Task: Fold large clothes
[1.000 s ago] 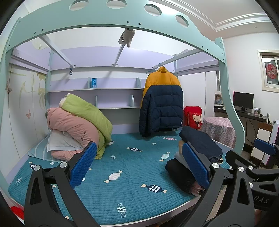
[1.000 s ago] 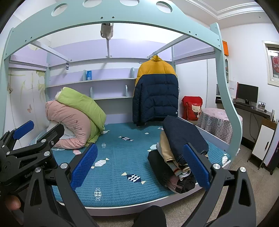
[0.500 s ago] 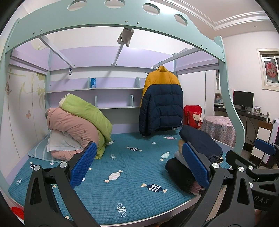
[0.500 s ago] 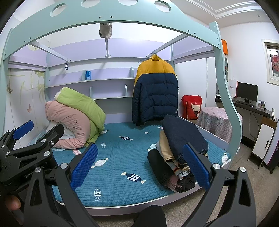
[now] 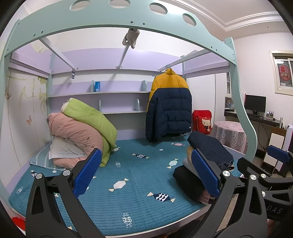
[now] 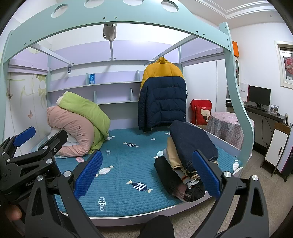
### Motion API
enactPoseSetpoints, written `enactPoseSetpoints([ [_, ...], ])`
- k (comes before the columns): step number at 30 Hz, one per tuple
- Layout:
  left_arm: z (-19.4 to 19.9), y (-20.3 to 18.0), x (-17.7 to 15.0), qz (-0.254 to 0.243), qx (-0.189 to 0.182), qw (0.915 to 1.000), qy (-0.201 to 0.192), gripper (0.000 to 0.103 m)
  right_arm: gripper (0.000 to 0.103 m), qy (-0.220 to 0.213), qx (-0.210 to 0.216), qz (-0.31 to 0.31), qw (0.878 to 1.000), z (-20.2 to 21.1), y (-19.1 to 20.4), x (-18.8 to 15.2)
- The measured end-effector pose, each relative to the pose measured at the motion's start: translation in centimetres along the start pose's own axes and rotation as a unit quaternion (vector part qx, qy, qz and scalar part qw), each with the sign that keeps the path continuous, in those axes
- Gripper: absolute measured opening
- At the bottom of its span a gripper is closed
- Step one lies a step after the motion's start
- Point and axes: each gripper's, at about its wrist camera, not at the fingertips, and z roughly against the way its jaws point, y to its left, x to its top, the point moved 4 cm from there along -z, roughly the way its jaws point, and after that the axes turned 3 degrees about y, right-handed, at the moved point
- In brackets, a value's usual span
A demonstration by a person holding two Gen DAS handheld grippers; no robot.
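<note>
A yellow and navy puffer jacket (image 5: 169, 108) hangs on a rail over the far side of the bed; it also shows in the right wrist view (image 6: 162, 97). A stack of folded clothes (image 5: 207, 163) lies on the bed's near right corner, topped by a dark navy piece (image 6: 190, 141). My left gripper (image 5: 146, 174) is open and empty, held in front of the bed. My right gripper (image 6: 146, 174) is open and empty, also short of the bed's front edge. The left gripper shows at the left of the right wrist view (image 6: 27, 155).
The bed has a teal quilted mattress cover (image 5: 128, 175) under a mint loft frame (image 6: 128, 16). Rolled pink and green duvets (image 5: 82, 131) lie at the back left. A table with a checked cloth (image 6: 228, 128), a red bag (image 6: 201, 111) and a desk with a monitor (image 6: 259, 97) stand at the right.
</note>
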Motion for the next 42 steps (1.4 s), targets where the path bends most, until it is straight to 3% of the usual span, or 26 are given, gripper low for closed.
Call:
enactPoseSetpoints([
  [42,-0.38,0.06,-0.20,-0.001,-0.006,1.0000,0.002,0.098,0.095,0.001,-0.003,-0.002,1.000,0.12,0.03,-0.11],
])
